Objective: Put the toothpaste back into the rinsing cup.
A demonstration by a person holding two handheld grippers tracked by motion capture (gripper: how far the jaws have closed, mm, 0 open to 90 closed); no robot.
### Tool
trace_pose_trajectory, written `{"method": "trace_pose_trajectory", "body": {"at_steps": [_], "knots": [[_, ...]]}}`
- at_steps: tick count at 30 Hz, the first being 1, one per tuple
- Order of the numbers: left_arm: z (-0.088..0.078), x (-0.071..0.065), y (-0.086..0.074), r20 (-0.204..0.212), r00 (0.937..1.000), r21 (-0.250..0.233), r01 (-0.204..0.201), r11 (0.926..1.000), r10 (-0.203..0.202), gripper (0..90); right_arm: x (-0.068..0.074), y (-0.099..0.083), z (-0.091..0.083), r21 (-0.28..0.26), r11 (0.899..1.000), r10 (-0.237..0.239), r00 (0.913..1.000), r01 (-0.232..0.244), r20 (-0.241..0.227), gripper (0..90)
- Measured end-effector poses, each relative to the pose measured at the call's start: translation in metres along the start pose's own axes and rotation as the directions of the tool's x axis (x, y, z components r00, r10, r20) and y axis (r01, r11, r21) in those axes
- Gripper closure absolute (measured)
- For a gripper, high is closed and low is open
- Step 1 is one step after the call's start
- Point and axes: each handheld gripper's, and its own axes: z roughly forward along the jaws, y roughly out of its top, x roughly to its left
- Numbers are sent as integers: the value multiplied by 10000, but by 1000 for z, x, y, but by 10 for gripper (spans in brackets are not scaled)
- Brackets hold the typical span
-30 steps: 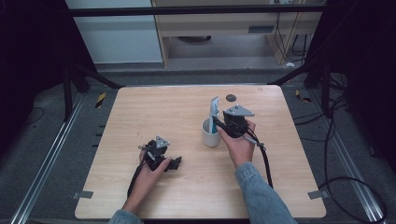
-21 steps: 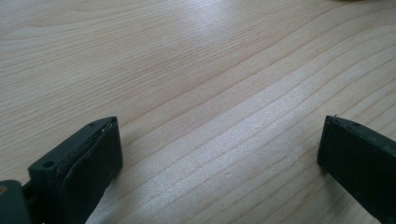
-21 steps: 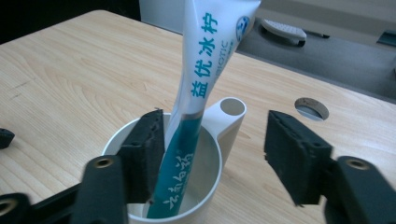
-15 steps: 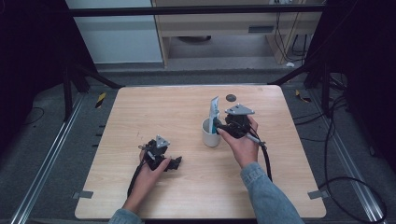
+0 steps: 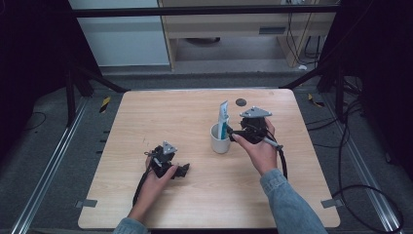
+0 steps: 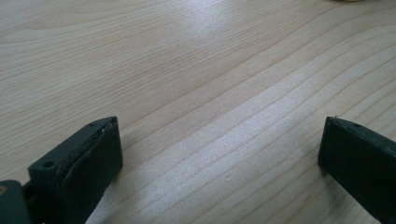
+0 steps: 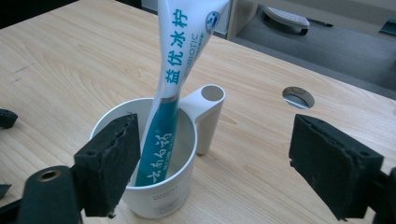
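Your right gripper [image 7: 215, 158] has just been opening, released beside the toothpaste tube [image 7: 175, 88] standing in the mug [image 7: 159, 186], frame centre; your left gripper [image 6: 219, 154] gapes empty.

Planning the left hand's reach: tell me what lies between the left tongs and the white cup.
Only bare wooden table lies between the left tongs and the white cup, as the high view shows.

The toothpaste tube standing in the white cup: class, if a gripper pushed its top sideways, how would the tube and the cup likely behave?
The toothpaste tube looks soft and flattened at its top, so it would probably bend. It leans on the rim of the white cup, standing far above it, so a push might tip the seemingly light cup. The glossy tube may slip between pads.
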Motion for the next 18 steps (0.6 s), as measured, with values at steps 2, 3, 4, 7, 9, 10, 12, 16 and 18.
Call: {"method": "trace_pose_trajectory", "body": {"at_steps": [2,3,4,7,9,10,12,16,18], "knots": [[0,0,0,1,10000,1,-1,10000,1,0,-1,1,-1,66,10000,1,10000,-1,-17,146],[0,0,0,0,10000,2,-2,10000,2,0,-1,1,-2,93,10000,-13,10000,13,-42,142],[0,0,0,0,10000,1,-1,10000,1,0,-1,2,-3,88,10000,-39,10000,39,-45,138],[0,0,0,3,10000,2,-1,10000,1,0,-2,3,-5,126,9999,-96,9999,98,-93,132],[0,0,0,1,10000,0,-1,10000,1,0,-2,3,-6,158,9997,-169,9998,171,-107,128],[0,0,0,3,10000,0,-1,10000,1,0,-2,3,-6,201,9996,-206,9997,208,-116,127],[0,0,0,3,10000,0,-1,10000,1,0,-2,4,-8,244,9995,-217,9997,220,-114,126],[0,0,0,2,10000,2,-2,10000,2,0,-4,4,-11,283,9992,-267,9996,270,-114,121],[0,0,0,2,10000,0,-3,10000,3,0,-5,4,-13,347,9989,-302,9995,305,-95,118]]}}
